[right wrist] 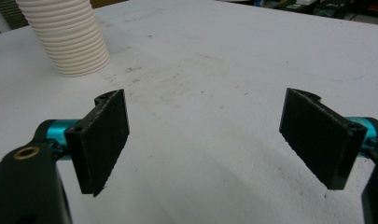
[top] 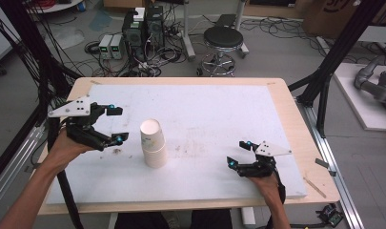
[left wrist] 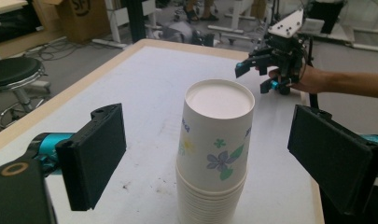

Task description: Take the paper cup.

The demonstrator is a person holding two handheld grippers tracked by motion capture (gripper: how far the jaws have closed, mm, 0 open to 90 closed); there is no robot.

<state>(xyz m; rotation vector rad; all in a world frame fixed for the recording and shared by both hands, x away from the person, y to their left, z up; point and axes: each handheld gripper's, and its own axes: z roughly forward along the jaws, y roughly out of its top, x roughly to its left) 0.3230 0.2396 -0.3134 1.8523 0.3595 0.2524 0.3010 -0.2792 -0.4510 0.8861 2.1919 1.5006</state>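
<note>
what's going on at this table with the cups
A person holds a pair of tongs in each hand at a white-topped table. A stack of upside-down paper cups stands near the middle. The left tongs are open and lined up toward the stack without touching it. The right tongs are open too, off to the side over the bare board, holding nothing.

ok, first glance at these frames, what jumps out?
The stack of paper cups, upside down and flower-printed, stands alone near the middle of the white board. The left gripper is open and faces it from the left with nothing between its jaws. The right gripper, also open, sits low over the board's near right corner, apart from the cups.
</note>
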